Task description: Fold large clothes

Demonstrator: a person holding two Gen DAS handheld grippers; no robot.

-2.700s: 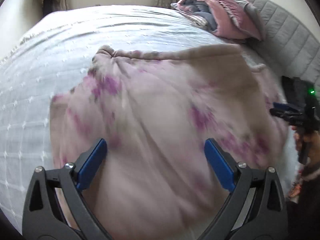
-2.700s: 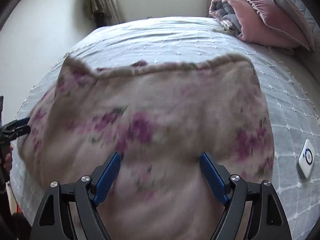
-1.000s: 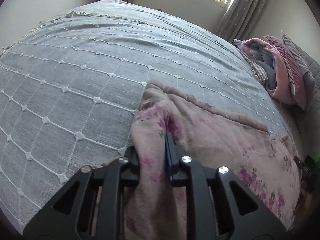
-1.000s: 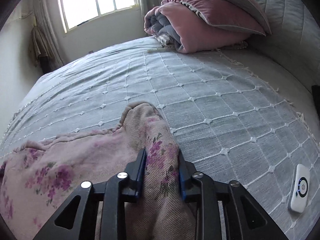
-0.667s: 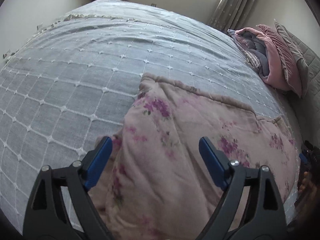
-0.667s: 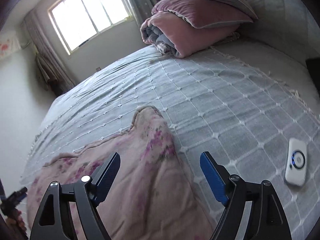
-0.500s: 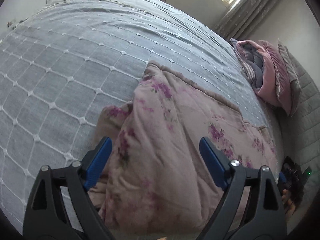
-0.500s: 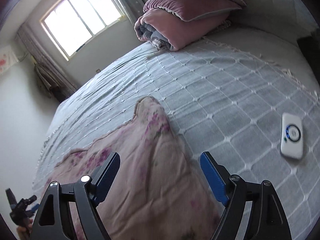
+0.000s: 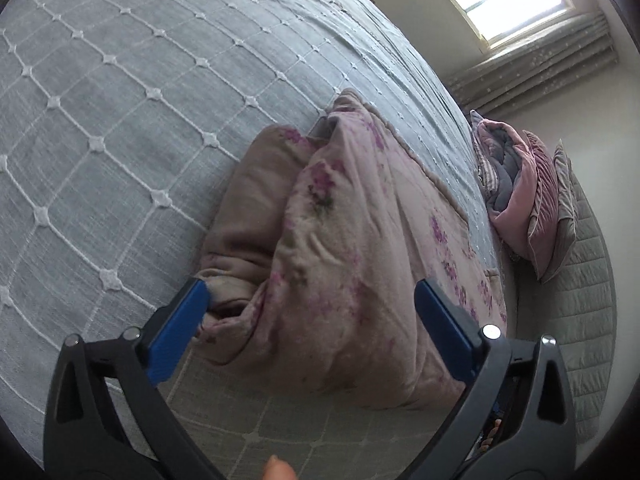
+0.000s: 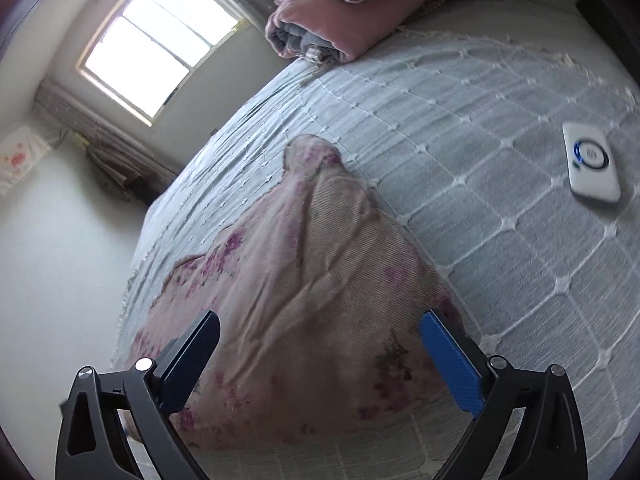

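A large pale pink garment with purple flowers [image 9: 352,248] lies folded over on the grey quilted bed [image 9: 100,120]. It also shows in the right wrist view [image 10: 304,280]. My left gripper [image 9: 312,308] is open and empty, just above the garment's near left end, with its left fingertip [image 9: 182,318] beside a rumpled fold. My right gripper [image 10: 320,344] is open and empty above the garment's near right end.
A white remote-like device [image 10: 591,162] lies on the bed to the right of the garment. Pink and grey folded bedding and pillows [image 9: 520,192] are stacked at the head of the bed, also seen in the right wrist view [image 10: 340,12]. A window [image 10: 160,44] is behind.
Both grippers were shut on the garment's far corners a second ago. They have let go, opened, and drawn back toward the near edge. The garment now lies folded over.
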